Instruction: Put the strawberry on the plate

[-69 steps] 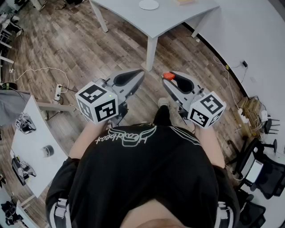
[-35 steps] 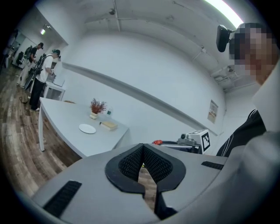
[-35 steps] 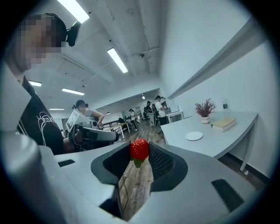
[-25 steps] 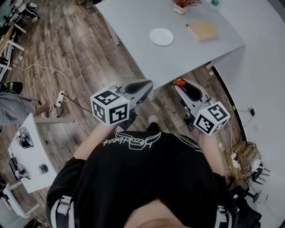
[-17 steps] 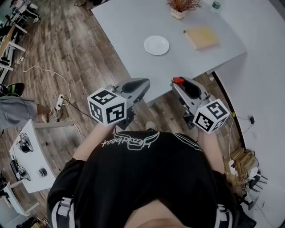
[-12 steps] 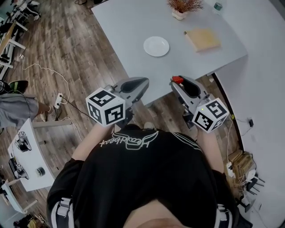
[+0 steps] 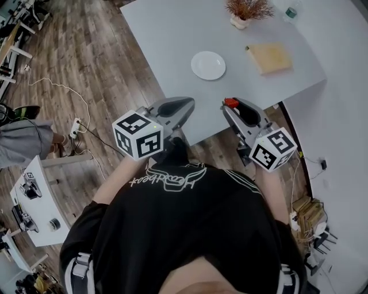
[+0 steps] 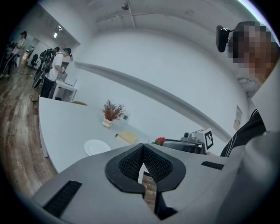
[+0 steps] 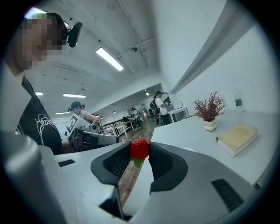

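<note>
In the head view my right gripper [image 7: 231,104] is shut on a small red strawberry [image 7: 231,103], held in the air just short of the grey table's [image 7: 167,34] near edge. The right gripper view shows the strawberry [image 9: 139,148] pinched between the two dark pads at the tips, with a green leaf hanging below. The white plate [image 7: 208,65] lies bare on the table, ahead and slightly left of the strawberry. My left gripper [image 7: 187,104] hovers beside it, shut with nothing in it. The left gripper view also shows the plate [image 8: 97,147] and the strawberry [image 8: 160,141].
On the table beyond the plate lie a tan book [image 7: 269,57], a potted dried plant [image 7: 246,11] and a bottle [image 7: 290,11]. The floor is wood, with a power strip and cables [image 7: 75,129] at left, next to a small white table [image 7: 34,195]. People stand in the background.
The person has walked up to the table, so the plate and table edge now lie much nearer the grippers. The strawberry stays gripped in the right gripper; both grippers keep their pose.
</note>
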Motion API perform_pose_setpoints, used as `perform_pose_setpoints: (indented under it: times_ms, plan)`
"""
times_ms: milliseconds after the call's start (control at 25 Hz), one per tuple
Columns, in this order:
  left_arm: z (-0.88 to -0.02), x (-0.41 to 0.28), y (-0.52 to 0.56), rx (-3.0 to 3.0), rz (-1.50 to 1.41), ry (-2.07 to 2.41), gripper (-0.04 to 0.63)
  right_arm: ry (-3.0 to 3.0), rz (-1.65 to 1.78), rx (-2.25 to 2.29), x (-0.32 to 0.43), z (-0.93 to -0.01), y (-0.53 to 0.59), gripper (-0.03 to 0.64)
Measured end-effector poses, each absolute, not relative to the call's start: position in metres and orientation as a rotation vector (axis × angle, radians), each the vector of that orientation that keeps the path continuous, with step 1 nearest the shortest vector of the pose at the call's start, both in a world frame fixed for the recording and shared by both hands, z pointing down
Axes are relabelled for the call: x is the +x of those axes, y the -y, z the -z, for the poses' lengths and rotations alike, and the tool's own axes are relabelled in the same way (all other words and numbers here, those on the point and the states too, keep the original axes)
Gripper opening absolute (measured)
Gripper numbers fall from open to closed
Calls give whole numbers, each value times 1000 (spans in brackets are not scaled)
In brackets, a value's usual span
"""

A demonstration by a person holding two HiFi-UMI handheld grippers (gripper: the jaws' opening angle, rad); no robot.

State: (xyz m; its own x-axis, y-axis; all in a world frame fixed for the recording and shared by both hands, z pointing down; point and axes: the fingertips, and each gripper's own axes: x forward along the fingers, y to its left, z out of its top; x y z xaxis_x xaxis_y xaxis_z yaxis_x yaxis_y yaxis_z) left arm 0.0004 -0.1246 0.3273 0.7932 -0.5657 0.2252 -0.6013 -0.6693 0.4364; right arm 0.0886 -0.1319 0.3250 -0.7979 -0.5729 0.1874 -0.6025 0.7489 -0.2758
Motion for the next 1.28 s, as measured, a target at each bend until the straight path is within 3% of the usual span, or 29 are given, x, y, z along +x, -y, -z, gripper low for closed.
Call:
perform_pose_setpoints:
  times_ms: [1280]
  plan:
    - [-386, -17, 278, 2339, -238, 728, 6, 2696, -498, 1094, 66, -371, 284, 121]
